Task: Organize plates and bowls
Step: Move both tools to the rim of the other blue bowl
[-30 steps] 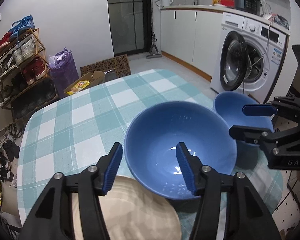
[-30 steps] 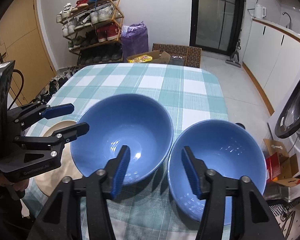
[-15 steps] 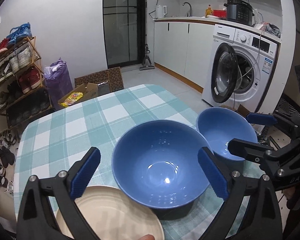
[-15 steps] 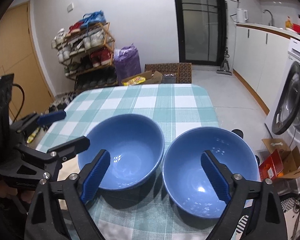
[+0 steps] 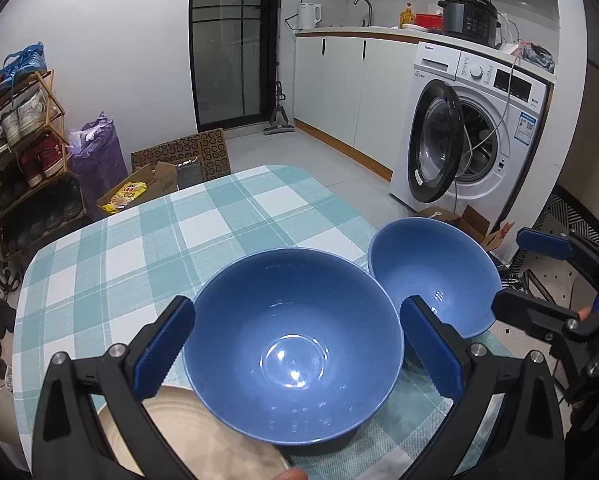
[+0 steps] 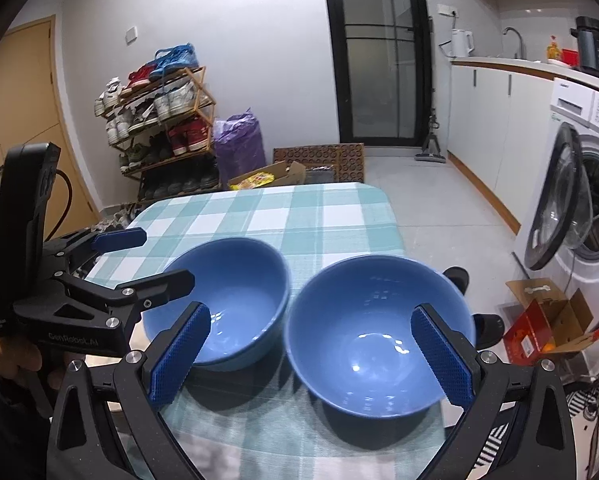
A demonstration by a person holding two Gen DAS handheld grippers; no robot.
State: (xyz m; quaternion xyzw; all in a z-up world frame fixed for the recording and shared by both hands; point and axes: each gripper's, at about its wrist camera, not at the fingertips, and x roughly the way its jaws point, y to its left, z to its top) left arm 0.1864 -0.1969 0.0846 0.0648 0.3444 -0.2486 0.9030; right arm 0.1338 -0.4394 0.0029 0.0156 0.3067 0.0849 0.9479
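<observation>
Checked-cloth surface (image 5: 147,248) carries everything, and nothing on it has shifted; what changed is us. A second ago both tools were narrow, pads dipped near the bowl rims. Now both are spread wide and pulled back higher.

Left blue bowl (image 5: 293,350) sits right ahead of our left tool (image 5: 295,350), framed between its pads, not touched. Right blue bowl (image 6: 379,340) sits the same way inside the spread of our right tool (image 6: 311,354), pads clear of the rim on both sides. The two bowls are just beside each other, rims nearly meeting; whether they touch we cannot tell.

Cream plate (image 5: 195,432) lies under the near-left finger of our left tool, its far edge tucked beneath the left bowl's side.

Neither tool grips anything. We read the wider opening as prep for taking a bowl by its full width, likely to nest one in the other. Nothing is stacked yet.
</observation>
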